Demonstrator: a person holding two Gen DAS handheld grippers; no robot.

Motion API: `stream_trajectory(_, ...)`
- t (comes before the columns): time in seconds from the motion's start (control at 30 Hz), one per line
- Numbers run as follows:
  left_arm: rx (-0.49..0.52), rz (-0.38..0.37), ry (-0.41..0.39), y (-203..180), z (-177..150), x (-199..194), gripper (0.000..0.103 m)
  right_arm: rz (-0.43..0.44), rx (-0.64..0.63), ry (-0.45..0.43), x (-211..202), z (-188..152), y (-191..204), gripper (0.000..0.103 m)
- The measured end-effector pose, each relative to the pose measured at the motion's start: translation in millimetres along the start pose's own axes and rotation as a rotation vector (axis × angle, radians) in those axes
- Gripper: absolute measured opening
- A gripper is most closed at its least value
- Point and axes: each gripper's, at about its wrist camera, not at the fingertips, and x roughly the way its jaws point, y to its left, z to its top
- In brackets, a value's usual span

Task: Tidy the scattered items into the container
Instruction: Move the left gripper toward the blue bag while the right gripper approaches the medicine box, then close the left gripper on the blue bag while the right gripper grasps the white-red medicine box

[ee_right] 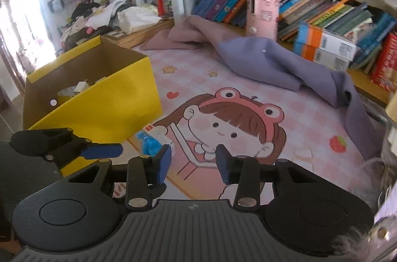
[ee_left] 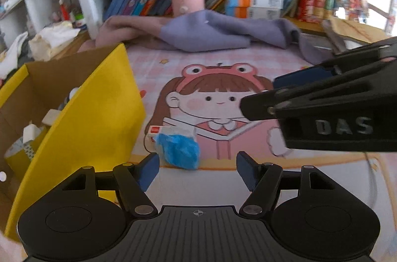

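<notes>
The open yellow cardboard box [ee_right: 104, 98] stands on the pink cartoon-print mat [ee_right: 248, 88]; it contains 1 roll of tape [ee_right: 65, 92] and 1 white plug-like item [ee_right: 82, 86]. The left gripper [ee_left: 197, 169] is part open, empty. The right gripper [ee_right: 193, 162] is narrower, empty. Just beyond: 1 crumpled blue plastic item [ee_left: 178, 149] touching 1 small white carton [ee_left: 171, 131], beside the box.
</notes>
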Motion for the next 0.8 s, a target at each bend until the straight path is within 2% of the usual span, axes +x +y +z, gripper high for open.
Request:
stream_trajectory(0.27, -0.067, 0.027, 0.053, 8.0, 6.1, 34.7, 0.067, 0.052, -0.026, 0.036, 25.9, 12.9, -11.4, 0.038)
stream_trajectory(0.37, -0.076, 0.021, 0.063, 8.9, 7.1, 41.0, 0.056, 0.083, -0.043, 0.059, 38.1, 16.0, -11.8, 0.038)
stream_trajectory(0.43, -0.077, 0.015, 0.070, 10.4, 5.9, 43.5, 0.040, 0.110, -0.058, 0.077, 47.1, 17.4, -9.5, 0.038)
stream_trajectory(0.8, -0.091, 0.007, 0.123, 23.8, -14.8, 18.8, 0.035, 0.214, -0.184, 0.136, 93.7, 23.7, 19.7, 0.038)
